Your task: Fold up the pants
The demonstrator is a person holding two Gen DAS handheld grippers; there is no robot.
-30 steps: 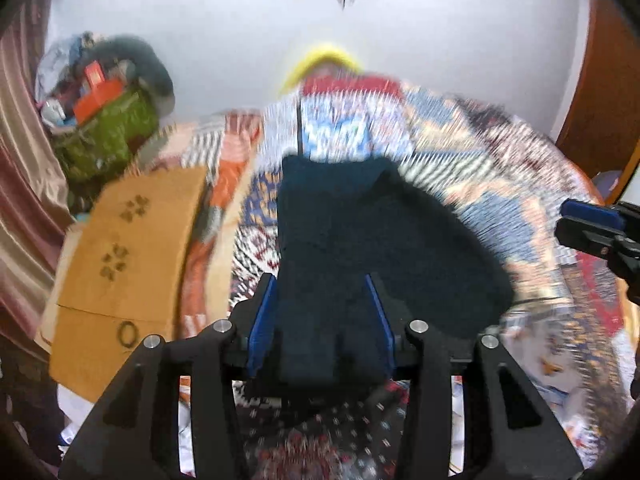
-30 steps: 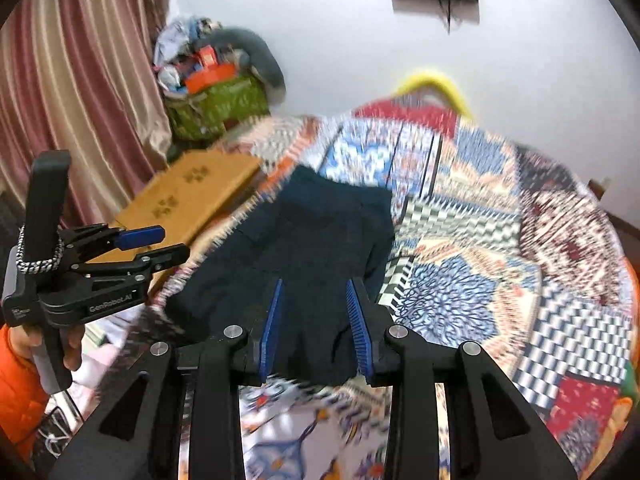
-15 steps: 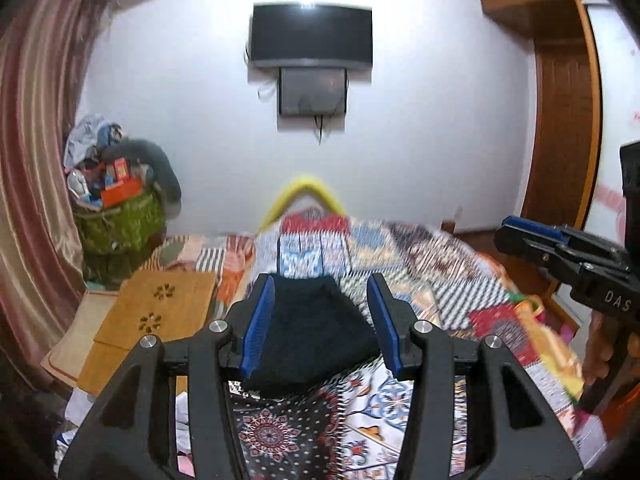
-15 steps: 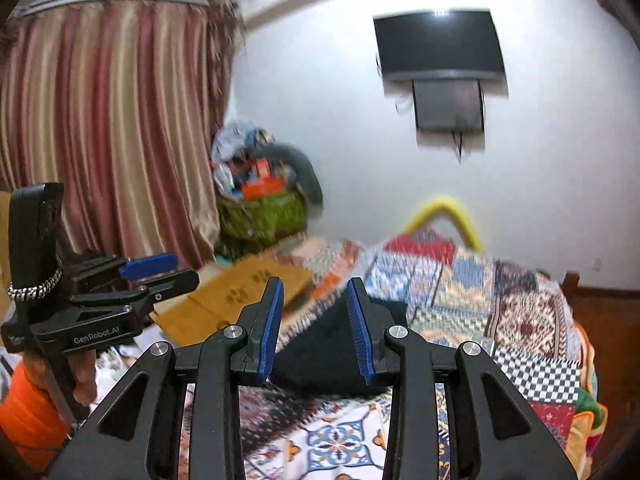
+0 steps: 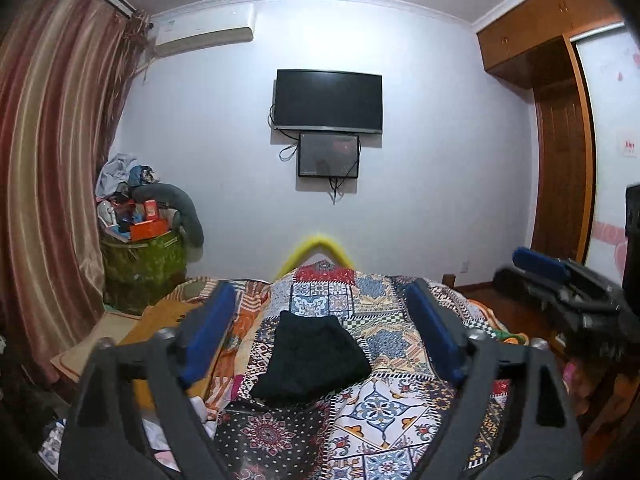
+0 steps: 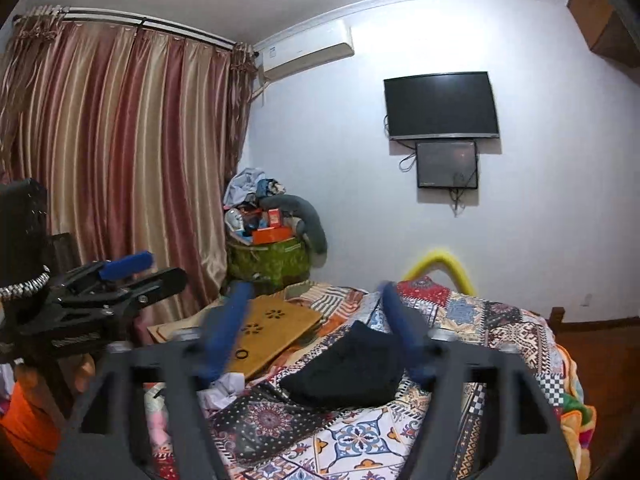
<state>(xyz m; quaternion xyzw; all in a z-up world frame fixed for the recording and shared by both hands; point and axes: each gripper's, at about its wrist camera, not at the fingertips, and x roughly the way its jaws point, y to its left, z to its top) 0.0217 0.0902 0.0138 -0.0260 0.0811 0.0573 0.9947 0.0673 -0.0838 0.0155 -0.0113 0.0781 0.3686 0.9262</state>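
The dark pants [image 5: 312, 356] lie folded into a compact bundle on the patterned bedspread [image 5: 384, 404]; they also show in the right wrist view [image 6: 352, 372]. My left gripper [image 5: 320, 340] is wide open and empty, held well back and above the bed. My right gripper [image 6: 316, 336] is open and empty too, raised away from the pants. Each gripper shows at the edge of the other's view, the right gripper [image 5: 560, 284] and the left gripper [image 6: 116, 280].
A wooden lap desk [image 6: 272, 332] lies on the bed's left side. A green basket of clutter [image 5: 144, 256] stands by the striped curtain [image 5: 48, 184]. A TV [image 5: 328, 100] hangs on the far wall. A wooden wardrobe [image 5: 560, 152] stands at the right.
Both grippers let go of the pants, opened wide and pulled back and up from the bed. The pants stay folded on the bedspread.
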